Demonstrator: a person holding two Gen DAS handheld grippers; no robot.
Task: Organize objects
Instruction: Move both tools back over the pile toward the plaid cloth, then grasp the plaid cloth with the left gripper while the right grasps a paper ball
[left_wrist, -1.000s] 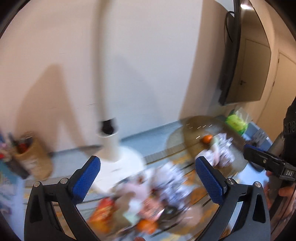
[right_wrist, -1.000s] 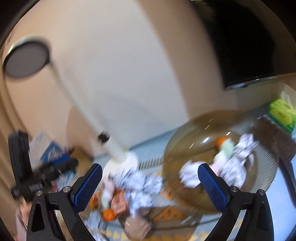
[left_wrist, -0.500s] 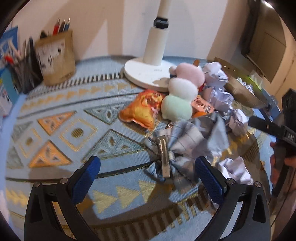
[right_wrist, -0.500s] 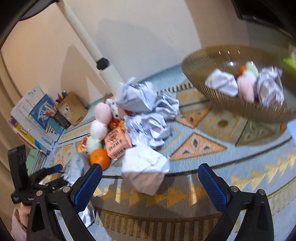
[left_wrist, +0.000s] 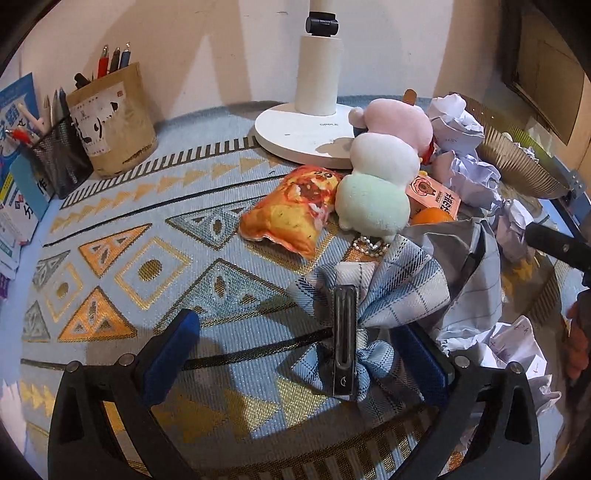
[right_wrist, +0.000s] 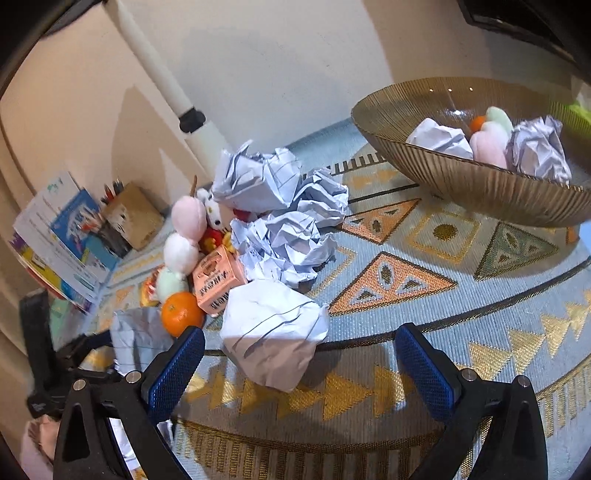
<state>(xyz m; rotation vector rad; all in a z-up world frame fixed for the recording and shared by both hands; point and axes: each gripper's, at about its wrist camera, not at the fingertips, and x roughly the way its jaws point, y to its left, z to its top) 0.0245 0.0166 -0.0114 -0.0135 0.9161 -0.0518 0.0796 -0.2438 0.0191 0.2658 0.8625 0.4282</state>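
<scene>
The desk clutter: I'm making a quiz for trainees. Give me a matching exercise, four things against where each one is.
Things:
1. orange
2. plaid bow clip
3. pens
4. pink plush

Places:
A. inside the brown bowl
B. between the left gripper's fingers
C. beside the peach box
D. standing in the paper-wrapped holder

Pairs: 1-C, 2-B, 3-D, 4-A
</scene>
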